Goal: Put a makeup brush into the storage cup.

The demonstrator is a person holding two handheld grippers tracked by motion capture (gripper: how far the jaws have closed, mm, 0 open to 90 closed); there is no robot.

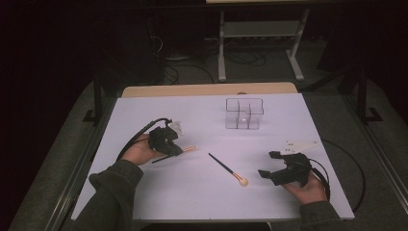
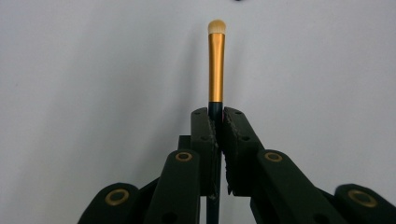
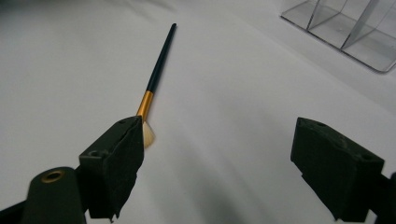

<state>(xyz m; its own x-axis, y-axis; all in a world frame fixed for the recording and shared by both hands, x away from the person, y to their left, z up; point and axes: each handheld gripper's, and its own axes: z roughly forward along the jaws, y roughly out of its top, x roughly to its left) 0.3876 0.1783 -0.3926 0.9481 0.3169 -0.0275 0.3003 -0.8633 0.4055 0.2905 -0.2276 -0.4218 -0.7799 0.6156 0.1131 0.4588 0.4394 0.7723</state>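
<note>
My left gripper (image 1: 175,150) (image 2: 218,114) is shut on the dark handle of a small makeup brush (image 2: 216,60) (image 1: 185,149), whose gold ferrule and pale tip stick out past the jaws. A second, longer brush (image 1: 226,168) (image 3: 156,74) with a black handle, gold ferrule and fluffy pale head lies flat on the white table mat (image 1: 192,192) in the middle. My right gripper (image 1: 268,163) (image 3: 217,154) stands open to the right of that brush, its left fingertip (image 3: 119,158) close to the bristles, nothing between the jaws.
A clear plastic organiser (image 1: 244,113) (image 3: 345,28) with several compartments stands at the back of the mat, right of centre. Beyond the table are a dark floor, cables and a white stand (image 1: 260,33).
</note>
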